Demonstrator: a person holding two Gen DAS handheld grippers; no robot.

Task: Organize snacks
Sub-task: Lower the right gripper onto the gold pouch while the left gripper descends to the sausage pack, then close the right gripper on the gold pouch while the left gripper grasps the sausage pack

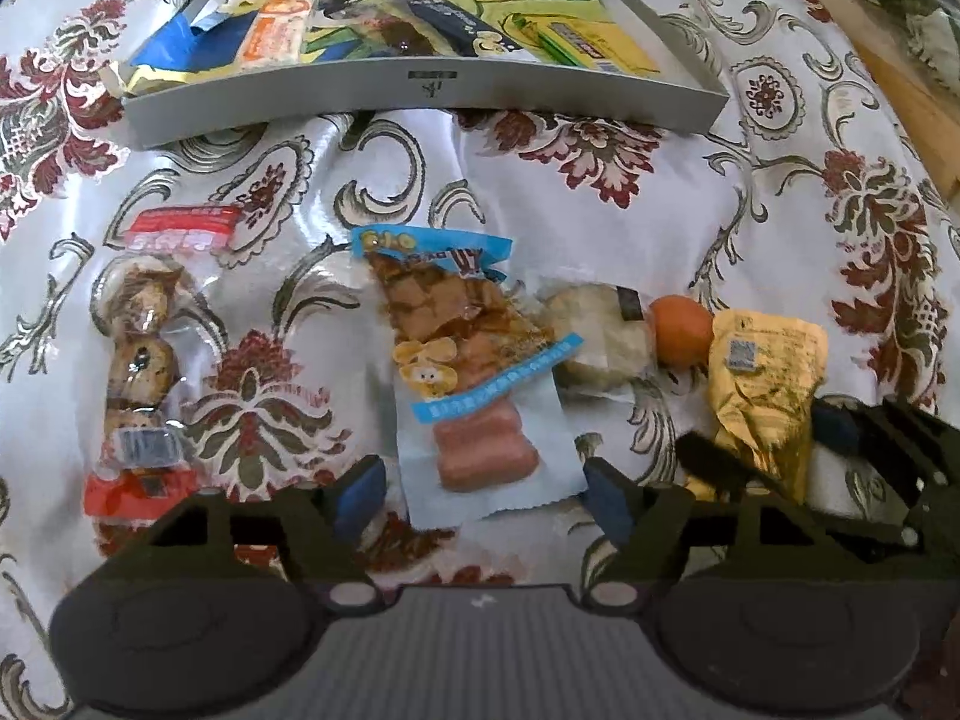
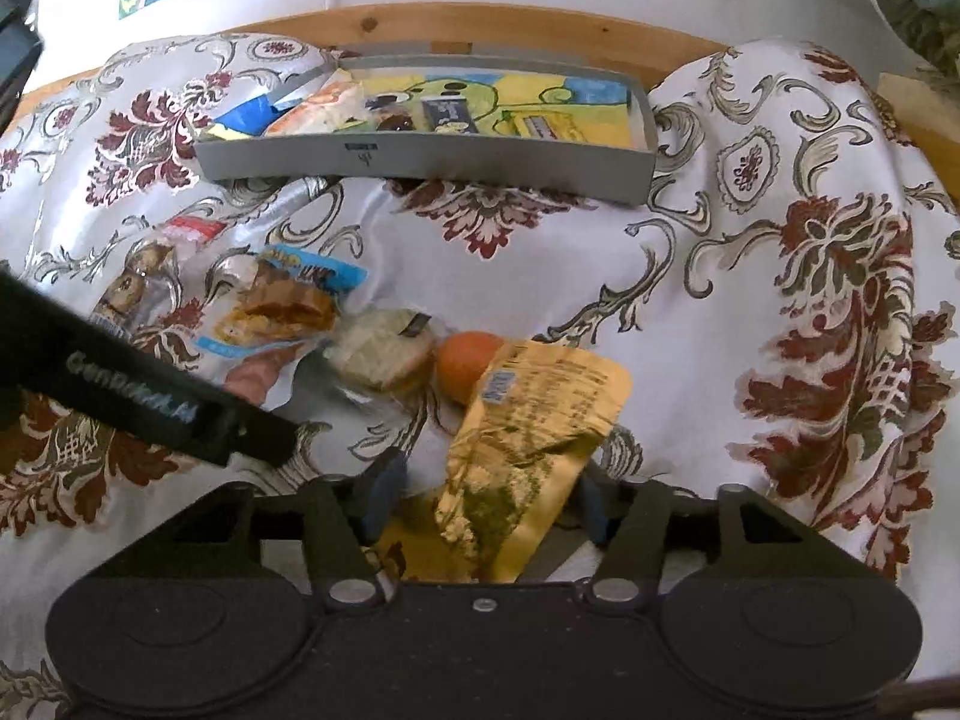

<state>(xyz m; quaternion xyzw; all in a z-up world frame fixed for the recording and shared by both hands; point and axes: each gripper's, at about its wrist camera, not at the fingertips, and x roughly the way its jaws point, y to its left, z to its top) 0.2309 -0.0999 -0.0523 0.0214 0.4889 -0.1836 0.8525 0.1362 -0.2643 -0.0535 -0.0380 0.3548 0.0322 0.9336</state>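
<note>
Loose snacks lie in a row on the flowered cloth. My left gripper [image 1: 483, 498] is open and low over the cloth. A pale blue sausage packet [image 1: 486, 456] lies between its pads, and a blue-and-orange snack packet [image 1: 444, 312] overlaps that packet's far end. My right gripper [image 2: 489, 498] is open around the near end of a crumpled yellow packet [image 2: 528, 438]; the right pad is at the packet's edge and the left pad stands apart. Beside the yellow packet are an orange [image 2: 465, 363] and a wrapped pale cake [image 2: 384, 354]. The grey tray [image 1: 420, 96] at the back holds several packets.
A clear packet of brown eggs with red ends [image 1: 138, 360] lies at the left of the row. The left gripper's black body [image 2: 150, 396] crosses the right wrist view at lower left. A wooden edge [image 2: 480, 24] and a wall with pictures lie behind the tray [image 2: 420, 165].
</note>
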